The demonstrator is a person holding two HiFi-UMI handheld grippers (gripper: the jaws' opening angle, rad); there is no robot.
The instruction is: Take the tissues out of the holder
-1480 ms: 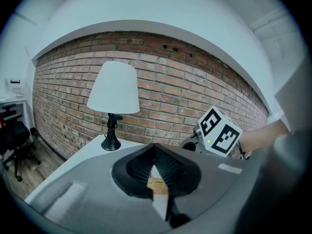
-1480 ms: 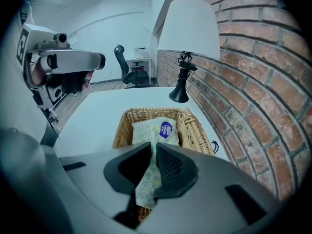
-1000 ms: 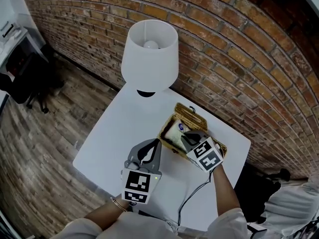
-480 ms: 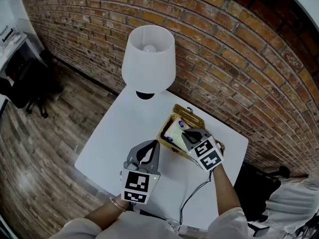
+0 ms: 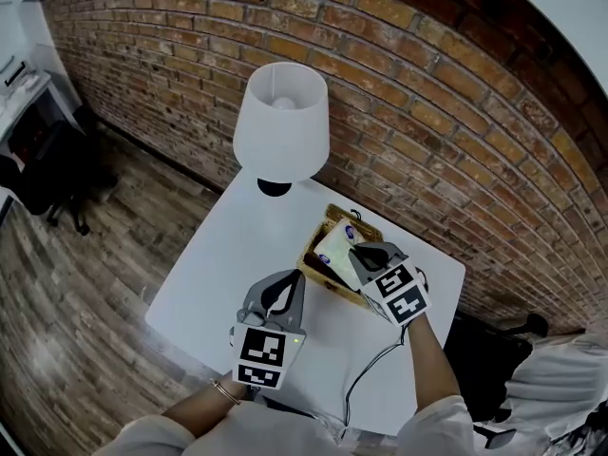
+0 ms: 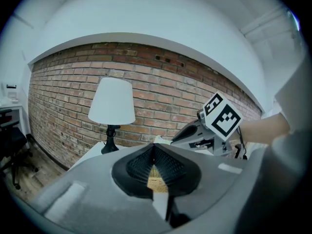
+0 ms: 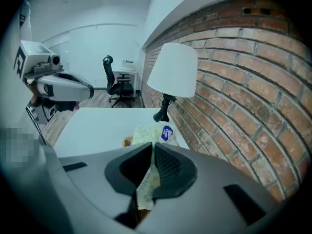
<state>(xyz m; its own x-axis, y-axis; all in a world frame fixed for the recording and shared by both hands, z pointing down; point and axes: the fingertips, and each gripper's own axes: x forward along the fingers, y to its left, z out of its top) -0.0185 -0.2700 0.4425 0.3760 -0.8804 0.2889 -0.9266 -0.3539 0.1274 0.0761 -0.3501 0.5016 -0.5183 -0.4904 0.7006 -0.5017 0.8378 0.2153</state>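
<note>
On the white table (image 5: pixel 214 274), close to the brick wall (image 5: pixel 427 112), stands a woven wicker tissue holder (image 5: pixel 311 259). A soft pack of tissues (image 5: pixel 335 243) with a blue label (image 7: pixel 166 133) sits tilted over it, its far end raised toward the wall. The right gripper (image 5: pixel 359 253) is clenched on the near end of that pack, with the patterned wrapper pinched flat between its pads. Whether the pack's underside touches the wicker rim I cannot tell, since the gripper's body covers the near half of the holder from above. The left gripper (image 5: pixel 288 278) hovers just beside the holder's front corner, pointing toward it, with its pads pressed together at the tips and nothing caught between them. A table lamp (image 5: pixel 281 122) with a white shade stands at the back of the table, near the holder on its left, and its shade is apart from both grippers. A thin dark cable (image 5: pixel 366 373) trails across the front of the table below the right hand. Off the table's left end, on the wooden floor, stands a black office chair (image 7: pixel 115 82).
</note>
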